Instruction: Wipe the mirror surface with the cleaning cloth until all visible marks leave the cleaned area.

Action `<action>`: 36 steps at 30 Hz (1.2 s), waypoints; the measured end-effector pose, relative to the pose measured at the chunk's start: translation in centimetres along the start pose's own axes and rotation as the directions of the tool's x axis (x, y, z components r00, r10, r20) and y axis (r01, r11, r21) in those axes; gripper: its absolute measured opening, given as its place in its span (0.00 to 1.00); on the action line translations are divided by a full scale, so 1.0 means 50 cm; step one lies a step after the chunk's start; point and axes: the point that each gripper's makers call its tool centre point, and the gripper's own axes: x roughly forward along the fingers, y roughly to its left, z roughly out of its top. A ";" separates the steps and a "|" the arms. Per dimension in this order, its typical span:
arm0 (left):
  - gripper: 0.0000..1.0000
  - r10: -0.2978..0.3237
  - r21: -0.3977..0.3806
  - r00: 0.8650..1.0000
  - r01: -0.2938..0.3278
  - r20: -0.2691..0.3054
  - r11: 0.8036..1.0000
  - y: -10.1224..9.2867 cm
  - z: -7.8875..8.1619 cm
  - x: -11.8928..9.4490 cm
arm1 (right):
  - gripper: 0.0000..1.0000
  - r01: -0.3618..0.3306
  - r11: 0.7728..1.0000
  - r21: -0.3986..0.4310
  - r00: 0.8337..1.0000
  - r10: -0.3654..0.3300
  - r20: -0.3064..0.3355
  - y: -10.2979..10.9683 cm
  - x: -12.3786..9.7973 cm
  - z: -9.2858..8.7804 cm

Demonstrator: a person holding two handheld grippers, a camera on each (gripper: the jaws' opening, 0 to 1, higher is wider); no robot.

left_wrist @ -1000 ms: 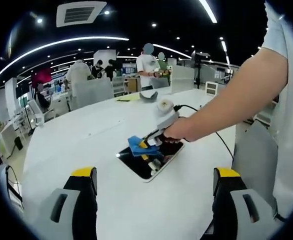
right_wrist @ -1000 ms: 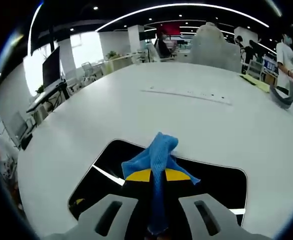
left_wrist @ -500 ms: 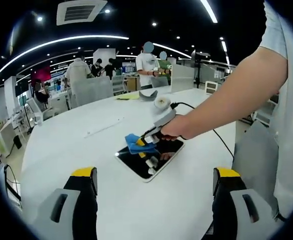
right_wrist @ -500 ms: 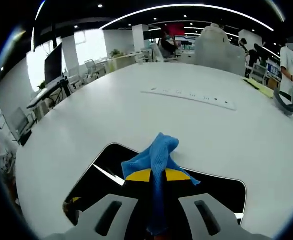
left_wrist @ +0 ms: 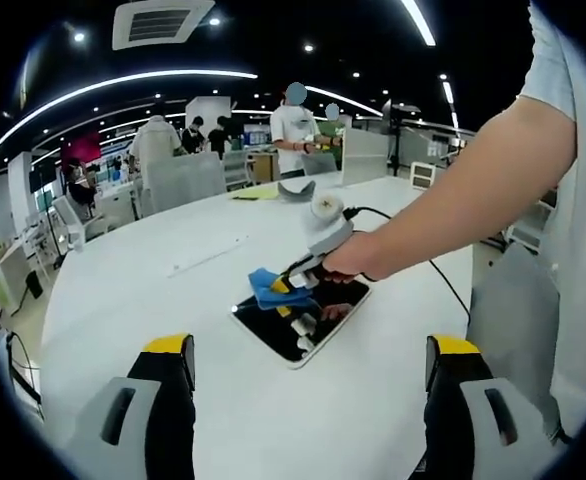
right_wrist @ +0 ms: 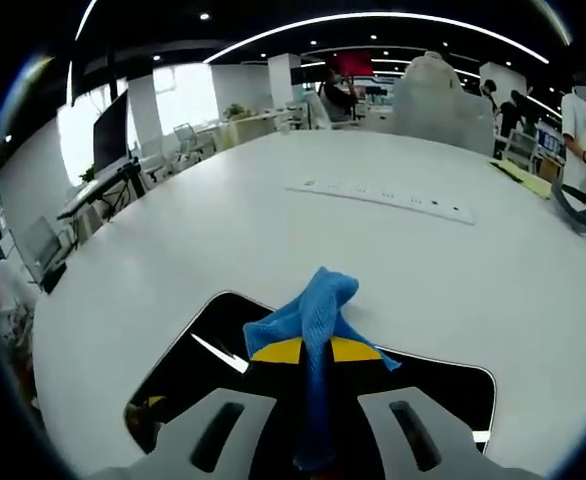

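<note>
A dark rectangular mirror with rounded corners lies flat on the white table. In the left gripper view my right gripper, held in a person's hand, presses a blue cleaning cloth onto the mirror's far-left corner. From the right gripper view the blue cloth bunches out between the yellow-tipped jaws of my right gripper, which is shut on it above the mirror. My left gripper hangs open well short of the mirror, its jaws wide apart and empty.
A black cable trails from the right gripper across the table. A power strip lies farther along the table, and a grey object sits at the far edge. Several people, chairs and desks stand beyond the table.
The right gripper with the cloth slid across the mirror toward its far-left corner, then held almost still. The left gripper has not moved.
</note>
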 end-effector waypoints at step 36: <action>0.97 0.040 -0.026 0.999 -0.041 -0.007 0.999 0.031 -0.021 -0.025 | 0.03 -0.019 1.000 -0.019 0.999 0.019 0.038 0.064 0.045 0.033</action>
